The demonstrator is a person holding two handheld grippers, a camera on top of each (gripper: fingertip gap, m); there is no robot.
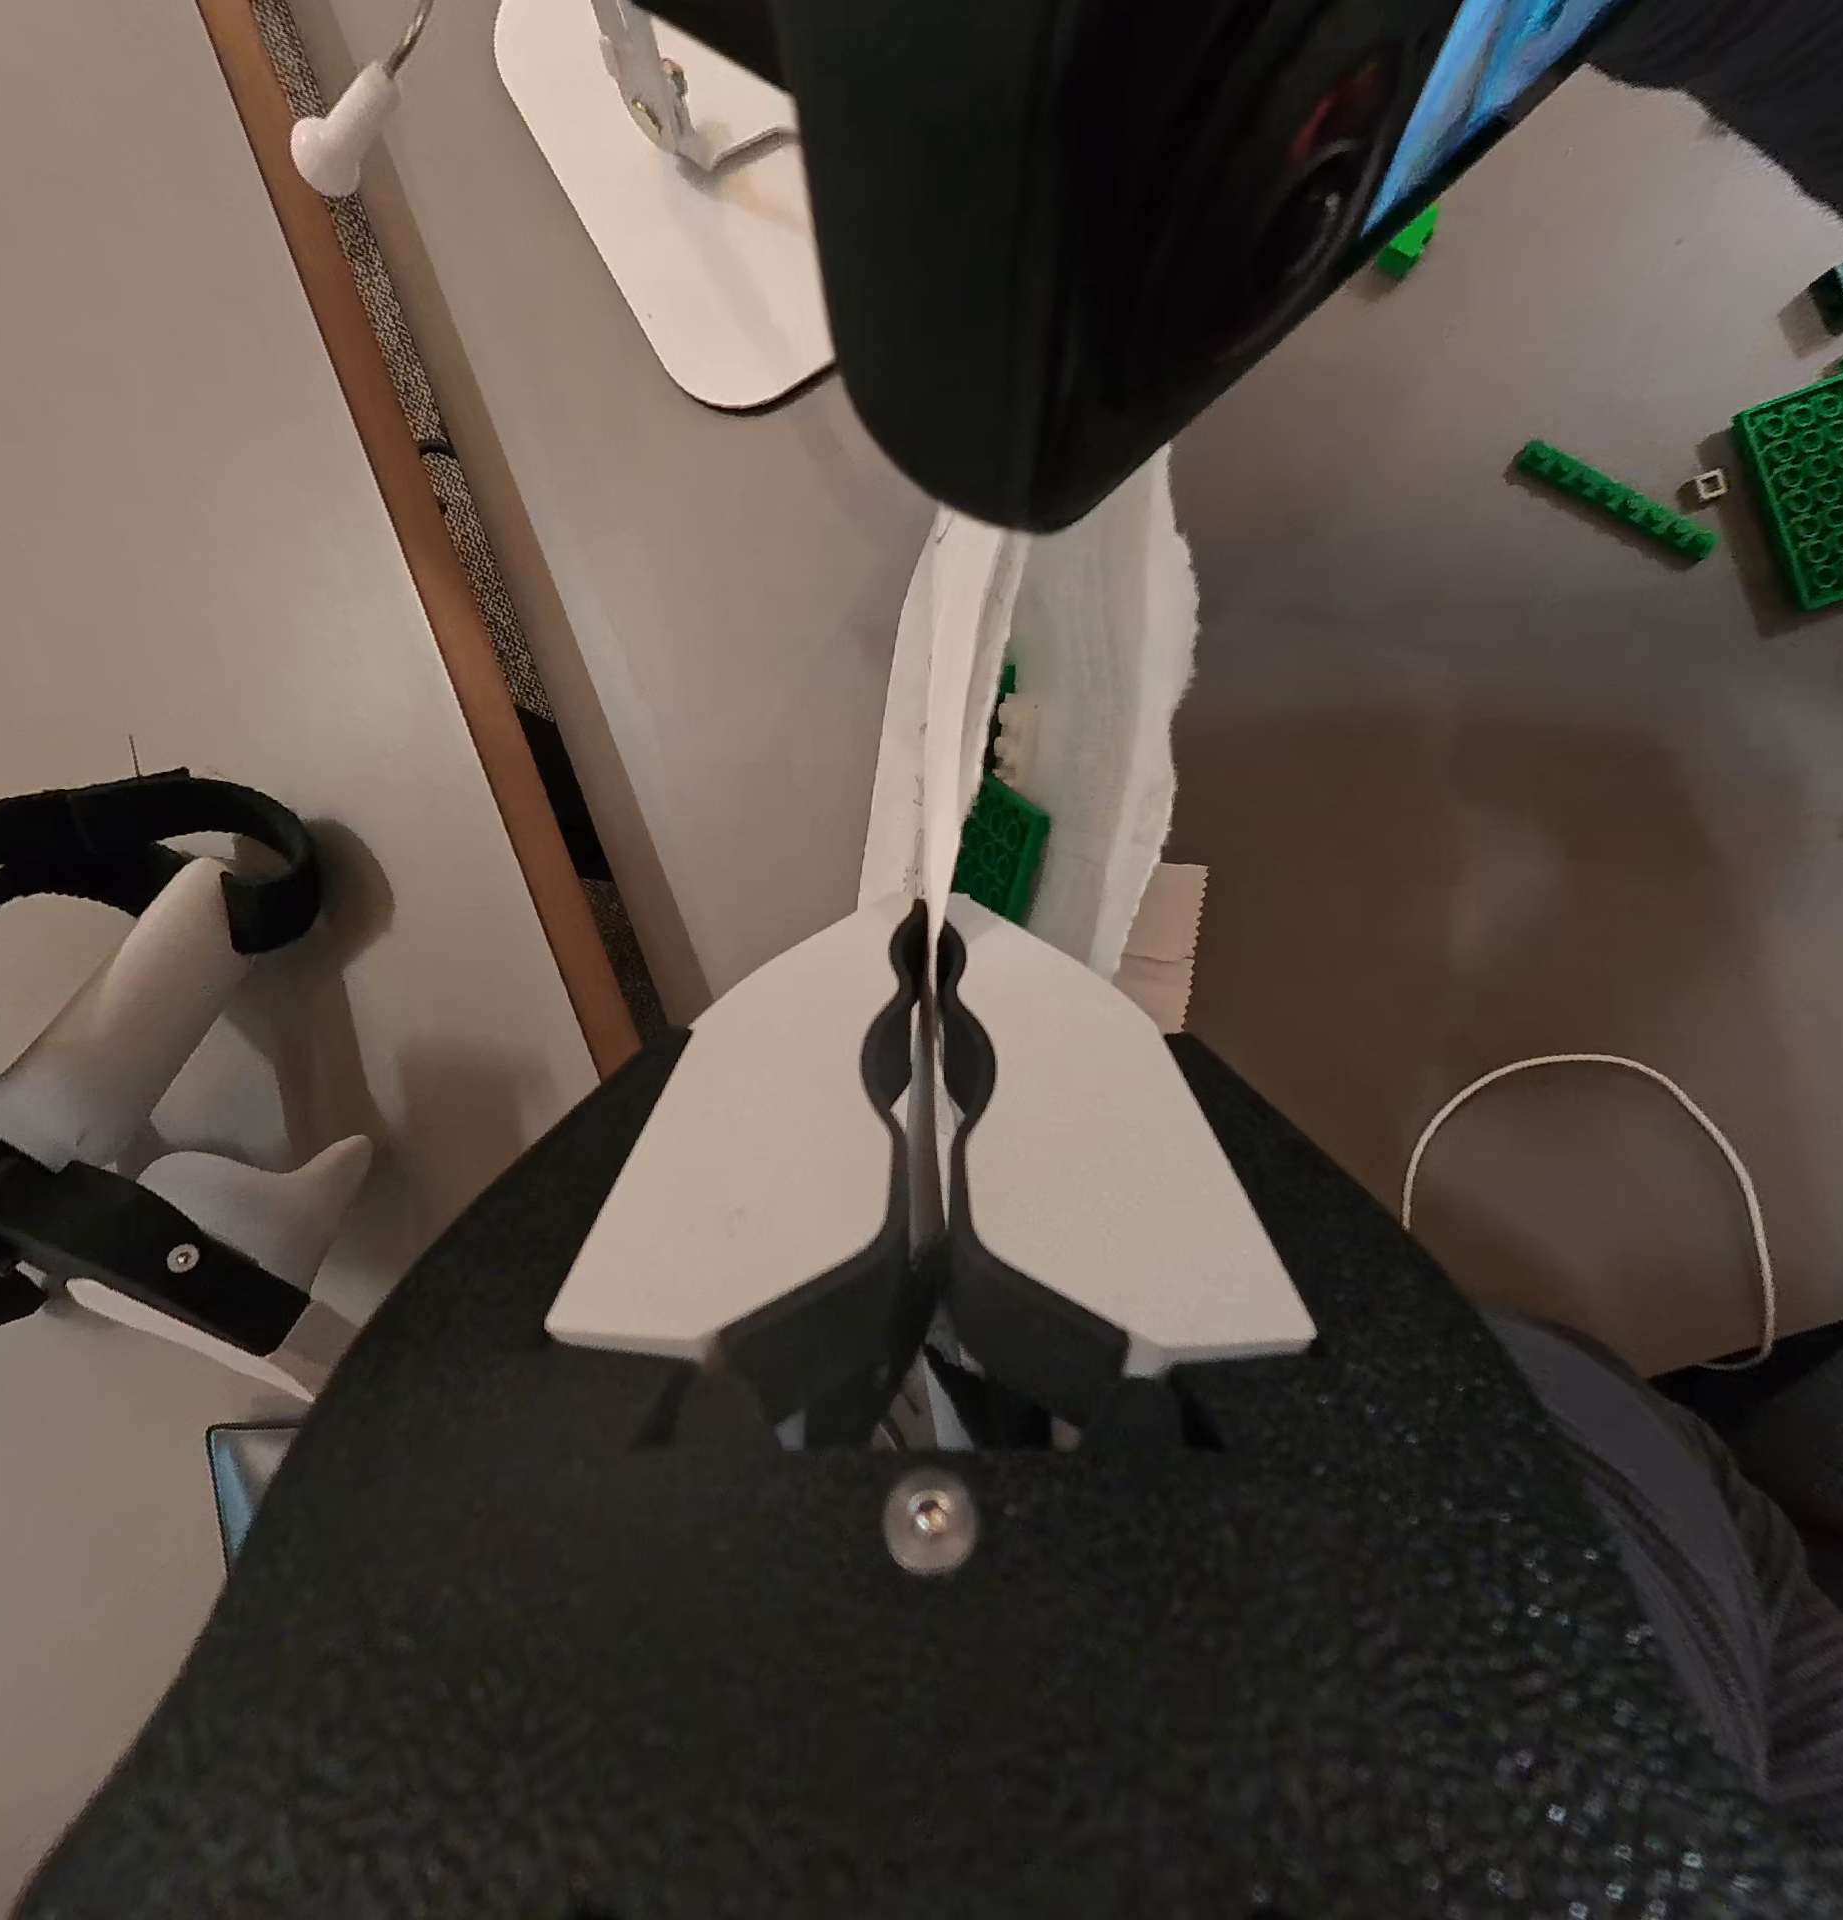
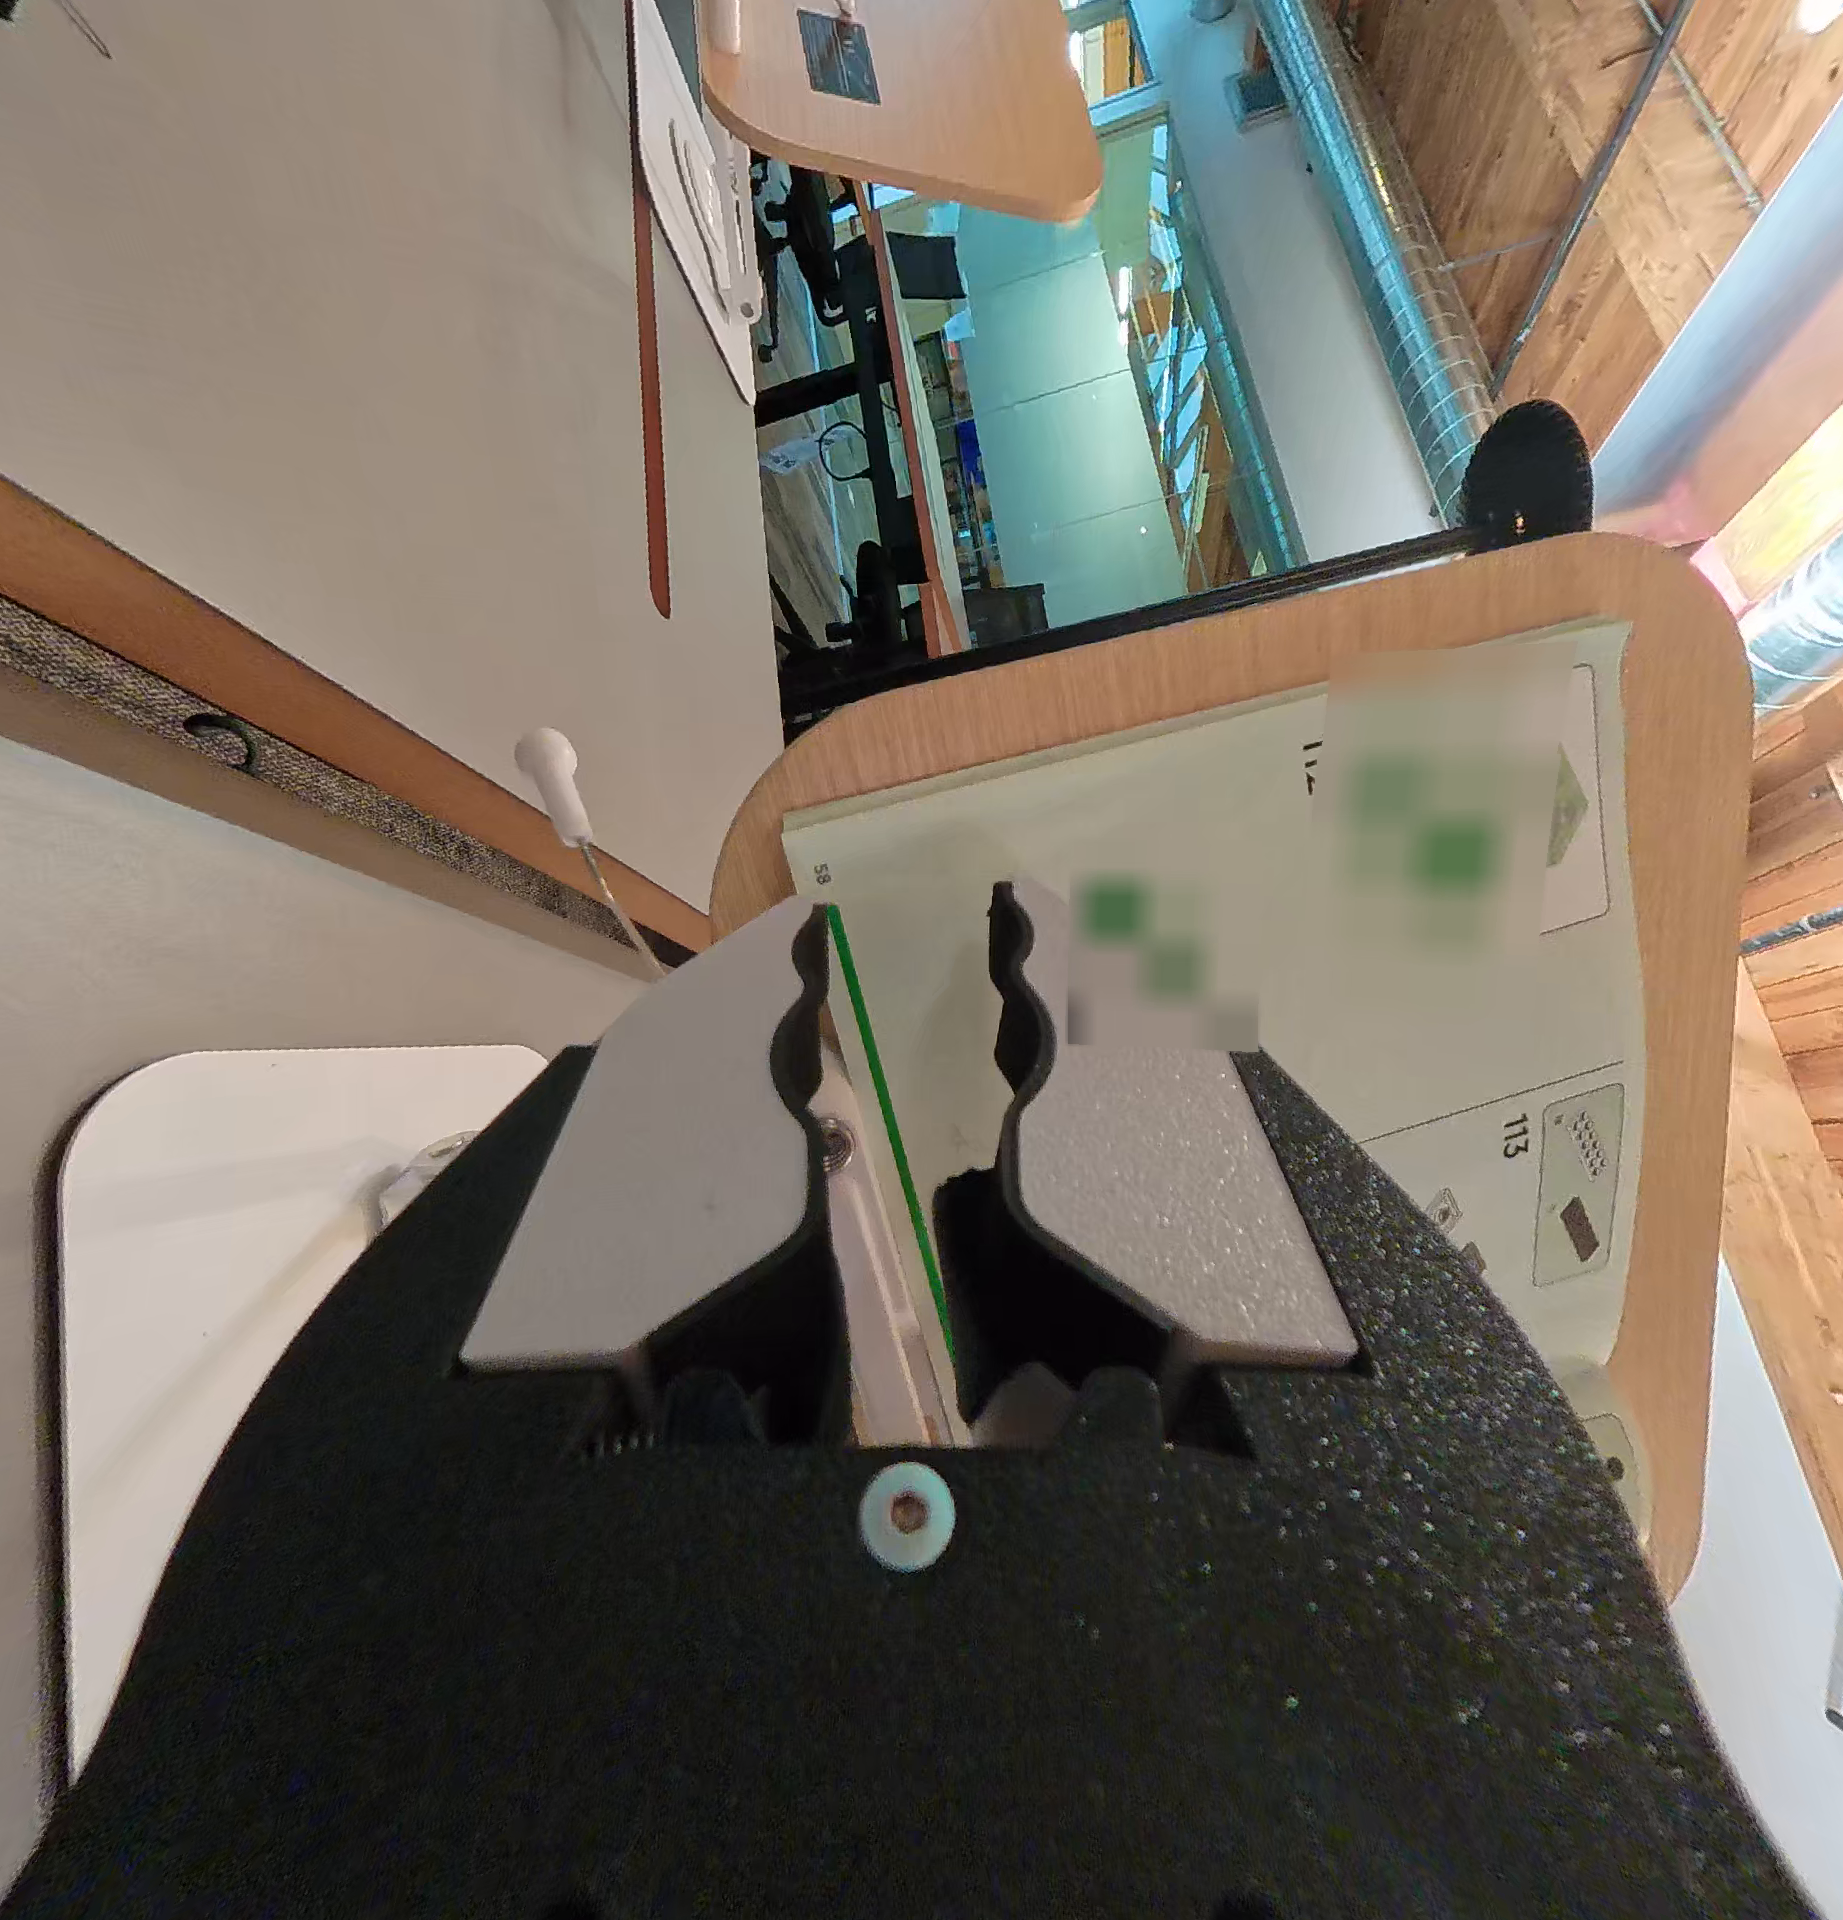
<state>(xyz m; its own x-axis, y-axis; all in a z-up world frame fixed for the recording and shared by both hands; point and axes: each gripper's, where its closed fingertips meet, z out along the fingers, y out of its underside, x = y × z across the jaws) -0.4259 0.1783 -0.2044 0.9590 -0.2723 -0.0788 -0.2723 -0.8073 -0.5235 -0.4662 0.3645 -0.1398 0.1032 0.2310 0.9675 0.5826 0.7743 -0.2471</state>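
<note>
The left gripper (image 1: 927, 935) is clamped on a white paper bag (image 1: 932, 748), its fingers pressed together on the bag's thin edge. The bag hangs above the grey desk (image 1: 1416, 831). Beyond the bag, the other black gripper (image 1: 1042, 260) meets its upper end. Green building bricks (image 1: 1810, 488) lie on the desk to the right of the bag.

The right gripper (image 2: 912, 925) stands with fingers apart, straddling the green-edged page of an instruction booklet (image 2: 1416, 1039) resting on a wooden stand (image 2: 1686, 935).

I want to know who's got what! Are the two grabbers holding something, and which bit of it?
The left gripper is shut on the white paper towel, pinching one end. The right gripper is open around the edge of an instruction booklet, holding nothing.
</note>
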